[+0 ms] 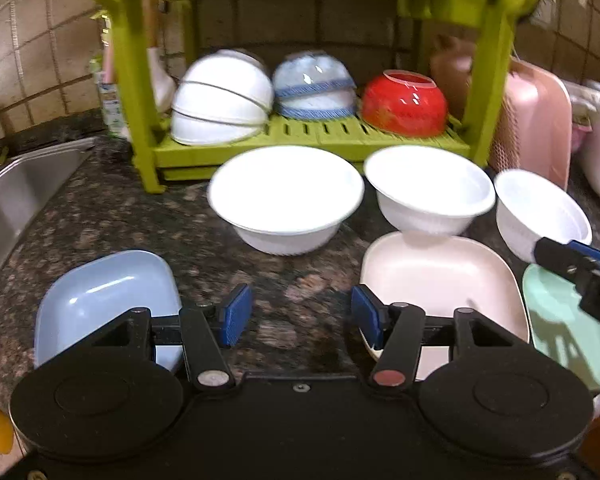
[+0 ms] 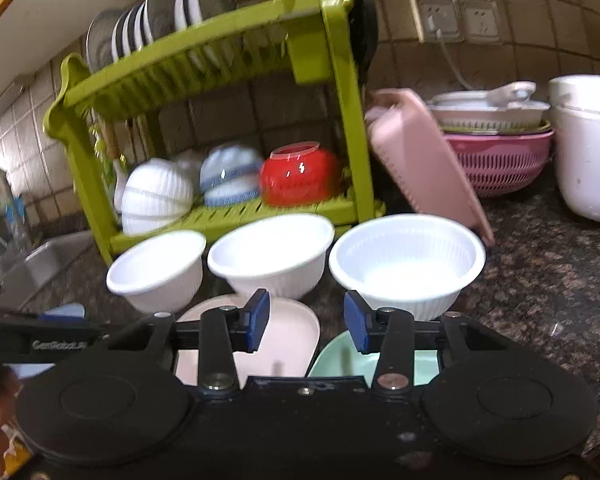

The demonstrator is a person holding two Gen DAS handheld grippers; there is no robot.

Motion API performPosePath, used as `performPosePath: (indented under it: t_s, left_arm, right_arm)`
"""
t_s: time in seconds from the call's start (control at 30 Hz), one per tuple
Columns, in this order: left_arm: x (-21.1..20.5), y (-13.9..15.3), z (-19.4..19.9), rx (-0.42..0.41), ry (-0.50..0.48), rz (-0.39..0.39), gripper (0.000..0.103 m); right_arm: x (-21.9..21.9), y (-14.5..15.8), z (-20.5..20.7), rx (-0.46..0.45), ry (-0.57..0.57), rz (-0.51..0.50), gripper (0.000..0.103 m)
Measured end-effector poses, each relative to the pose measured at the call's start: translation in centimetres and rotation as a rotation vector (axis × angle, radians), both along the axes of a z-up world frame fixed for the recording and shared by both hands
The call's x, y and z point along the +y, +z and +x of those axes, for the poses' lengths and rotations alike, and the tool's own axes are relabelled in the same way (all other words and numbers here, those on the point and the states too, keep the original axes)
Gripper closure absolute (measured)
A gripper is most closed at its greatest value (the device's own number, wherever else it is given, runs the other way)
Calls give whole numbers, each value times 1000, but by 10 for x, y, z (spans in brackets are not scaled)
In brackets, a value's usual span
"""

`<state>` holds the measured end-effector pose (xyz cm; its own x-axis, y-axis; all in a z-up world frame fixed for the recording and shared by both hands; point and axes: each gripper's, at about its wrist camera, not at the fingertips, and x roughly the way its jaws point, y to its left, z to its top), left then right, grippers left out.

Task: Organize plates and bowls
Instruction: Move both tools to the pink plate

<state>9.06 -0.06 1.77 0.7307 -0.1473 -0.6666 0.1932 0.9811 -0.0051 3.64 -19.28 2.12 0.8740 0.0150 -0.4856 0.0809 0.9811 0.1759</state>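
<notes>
Three upright white bowls (image 1: 286, 196) behind blue, cream, mint plates (image 1: 104, 300).

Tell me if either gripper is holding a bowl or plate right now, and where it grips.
Nothing is held. The left gripper and the right gripper are both open, with nothing between their fingers.

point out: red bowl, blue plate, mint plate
red bowl (image 1: 404, 106): left wrist view, on its upturned side wall.
blue plate (image 1: 104, 300): left wrist view, on its inner base.
mint plate (image 2: 340, 356): right wrist view, on its inner left part.
</notes>
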Motion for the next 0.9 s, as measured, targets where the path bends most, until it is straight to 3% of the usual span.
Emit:
performPosePath:
  t_s: [0.1,0.23,0.63,0.9]
  left_arm:
    - [-7,-6,5,28,-22,7,44]
    - [-14,-11,13,64,-38,9,47]
    - [-22,-20,21,93,-89,18,54]
    - [-20,-26,30,140,-83,-8,55]
  right_arm:
    - [1,-2,6,22,17,-2,60]
    - [2,-4,18,46,31,12,74]
    - [-1,-18,42,133,-20,-7,74]
    - [5,-26,55,169,11,-47,77]
